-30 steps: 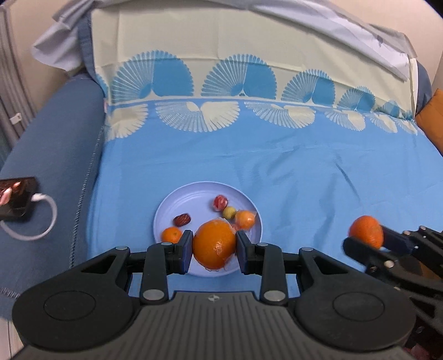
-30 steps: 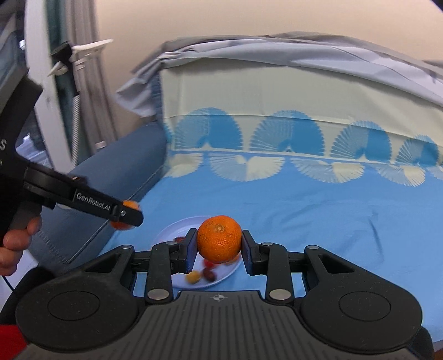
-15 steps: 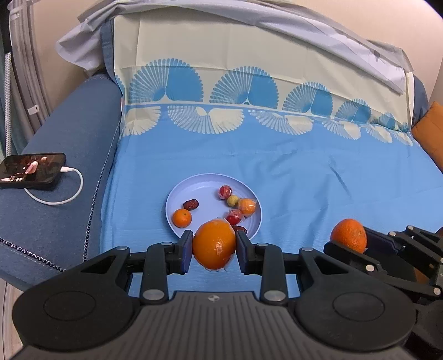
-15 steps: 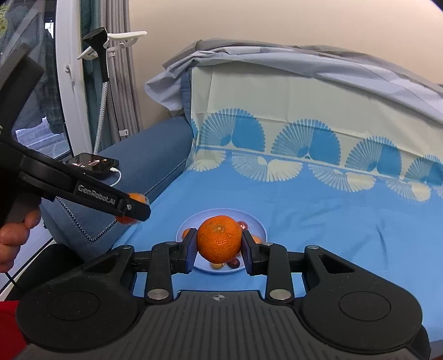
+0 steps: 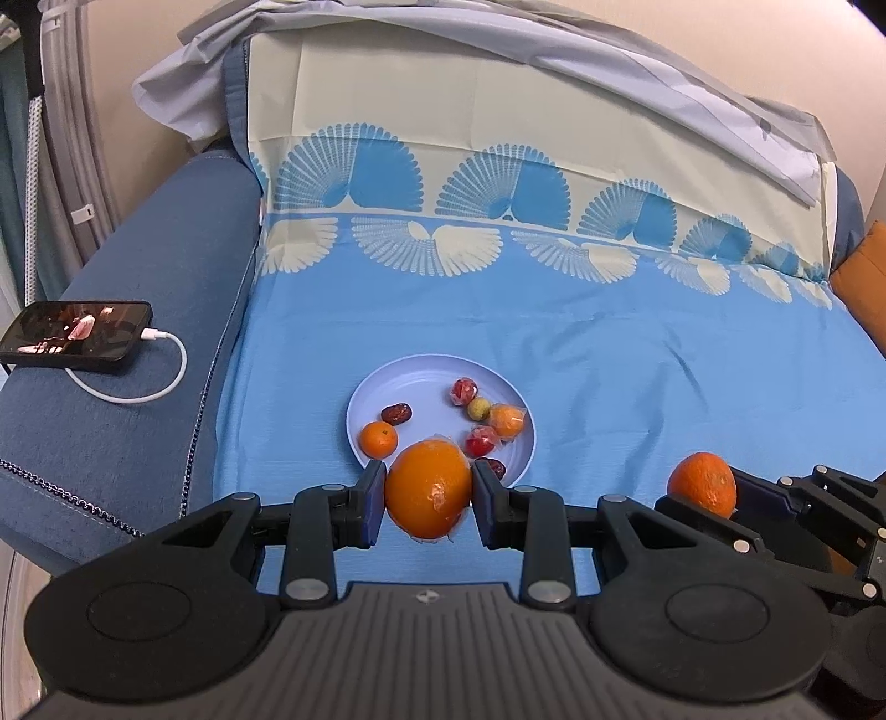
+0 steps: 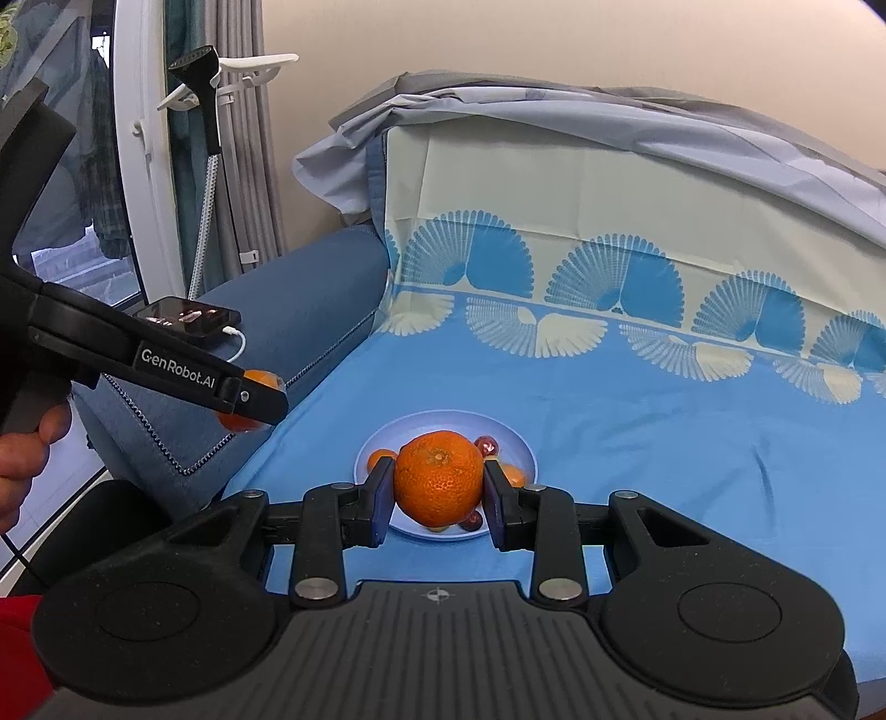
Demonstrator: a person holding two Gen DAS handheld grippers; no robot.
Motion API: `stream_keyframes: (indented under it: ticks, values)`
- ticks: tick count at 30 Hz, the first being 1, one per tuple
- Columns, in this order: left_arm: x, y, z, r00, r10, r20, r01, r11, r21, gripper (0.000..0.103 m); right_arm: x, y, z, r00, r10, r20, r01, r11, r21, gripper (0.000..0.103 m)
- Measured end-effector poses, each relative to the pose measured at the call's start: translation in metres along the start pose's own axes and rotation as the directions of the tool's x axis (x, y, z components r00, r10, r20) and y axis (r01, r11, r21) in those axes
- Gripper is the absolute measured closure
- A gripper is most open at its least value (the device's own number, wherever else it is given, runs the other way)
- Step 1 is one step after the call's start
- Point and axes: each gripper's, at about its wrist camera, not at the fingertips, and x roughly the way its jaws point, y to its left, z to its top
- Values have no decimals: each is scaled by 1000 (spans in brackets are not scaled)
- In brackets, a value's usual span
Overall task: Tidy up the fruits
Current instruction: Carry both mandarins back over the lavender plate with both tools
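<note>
Both clamped tight, left gripper (image 5: 427,501) on wrapped orange (image 5: 427,495), right gripper (image 6: 437,482) on tangerine (image 6: 438,477); best lowered gently onto plate (image 5: 421,376), avoiding small fruits.

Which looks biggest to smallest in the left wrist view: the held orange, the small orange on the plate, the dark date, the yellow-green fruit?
1. Held orange, though it sits nearest the camera, which inflates it.
2. Small orange.
3. Dark date and yellow-green fruit: too alike to rank.

blue sofa (image 5: 138,266), beige wall (image 6: 554,50), window (image 6: 72,183)
</note>
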Motion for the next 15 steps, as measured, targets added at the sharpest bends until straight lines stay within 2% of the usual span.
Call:
stream_keyframes:
  ticks: [15]
  values:
    - [20, 4, 2, 999, 13, -35, -13, 1000, -1, 67, 18, -4, -4, 999, 13, -48, -12, 999, 31, 68]
